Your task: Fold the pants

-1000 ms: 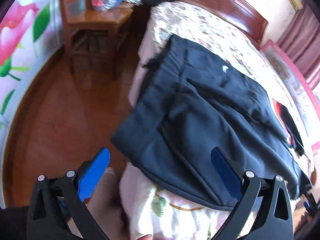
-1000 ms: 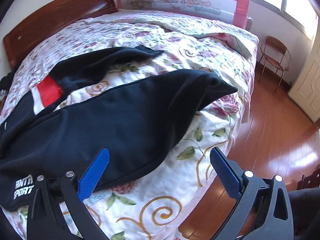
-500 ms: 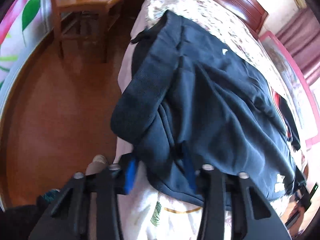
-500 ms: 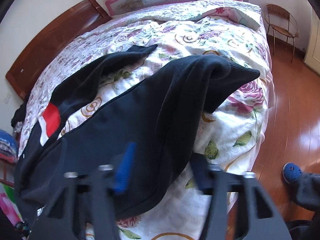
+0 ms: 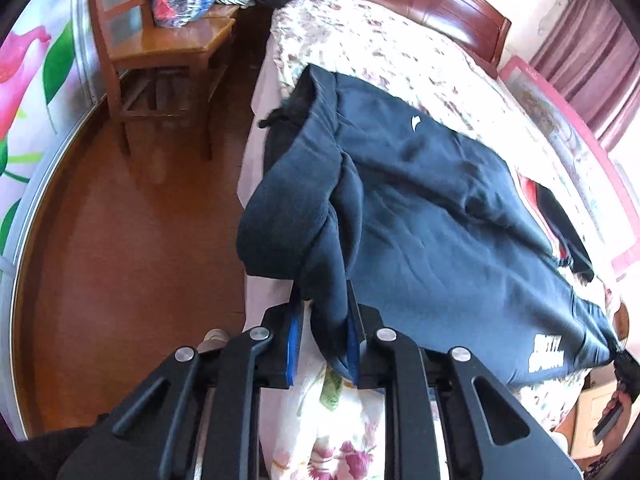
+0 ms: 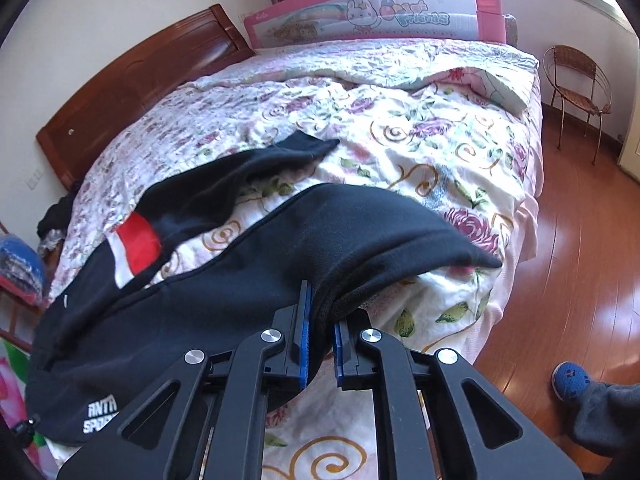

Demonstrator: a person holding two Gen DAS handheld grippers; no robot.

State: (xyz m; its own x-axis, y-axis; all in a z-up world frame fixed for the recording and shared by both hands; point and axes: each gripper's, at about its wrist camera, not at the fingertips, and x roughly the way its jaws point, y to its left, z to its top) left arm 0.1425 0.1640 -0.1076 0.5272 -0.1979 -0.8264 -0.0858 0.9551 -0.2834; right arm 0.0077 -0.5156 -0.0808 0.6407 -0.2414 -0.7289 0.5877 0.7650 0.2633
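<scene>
Dark navy pants [image 5: 440, 216] lie along the near edge of a floral bed [image 5: 380, 48], with white lettering near one end. My left gripper [image 5: 322, 320] is shut on the near edge of the pants by the waistband, which is lifted and bunched. In the right wrist view the pants [image 6: 224, 292] look black. My right gripper [image 6: 322, 316] is shut on their near edge by the leg end, which stands raised off the quilt [image 6: 440, 128].
A black garment with a red and white patch [image 6: 136, 244] lies behind the pants. A wooden chair [image 5: 160, 48] with bagged clothes stands left of the bed. There is a wooden headboard [image 6: 132, 84], a pink bed rail [image 6: 372, 16], a wicker chair [image 6: 576, 84] and my blue-shoed foot [image 6: 572, 380].
Both grippers went from open above the pants to shut on their near edge. The gripped fabric has been lifted at both ends.
</scene>
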